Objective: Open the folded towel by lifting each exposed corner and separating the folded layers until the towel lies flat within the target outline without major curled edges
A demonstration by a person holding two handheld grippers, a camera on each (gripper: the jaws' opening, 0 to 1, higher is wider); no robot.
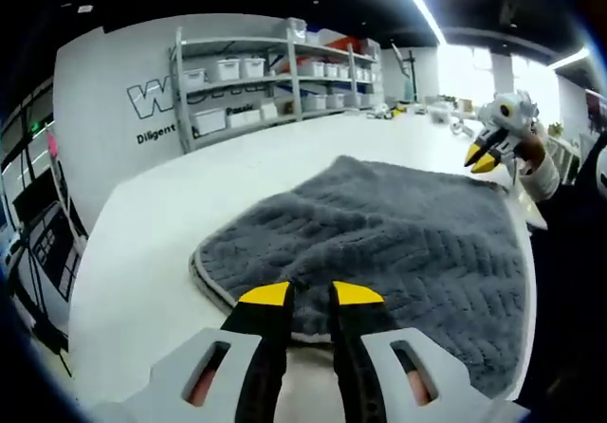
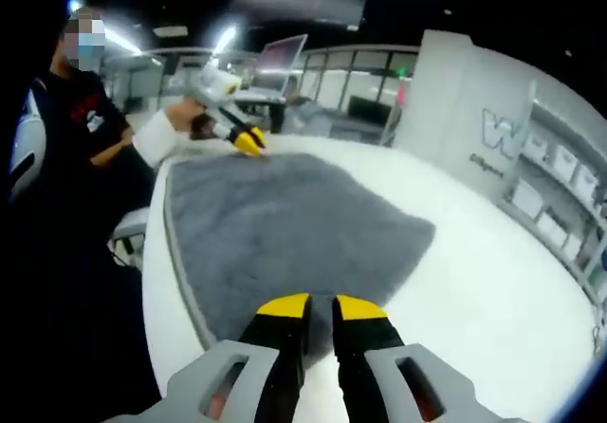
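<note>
A grey ribbed towel (image 1: 379,233) lies spread on the white table (image 1: 142,252), one pointed corner toward the shelves. My left gripper (image 1: 310,295) hovers over the towel's near edge, its yellow-tipped jaws nearly together with nothing seen between them. The right gripper (image 1: 482,157) hangs just above the towel's far right corner, tips together. In the right gripper view the towel (image 2: 285,224) stretches away from my right gripper (image 2: 320,306), whose jaws stand close together over the near edge. The left gripper (image 2: 247,140), held by a person's hand, is at the towel's far corner.
Shelves with white bins (image 1: 275,82) stand behind the table's far end. A person in black (image 2: 76,129) stands at the table's side near the towel. Bare white tabletop (image 2: 493,281) lies beside the towel. Small items (image 1: 427,112) sit at the far table end.
</note>
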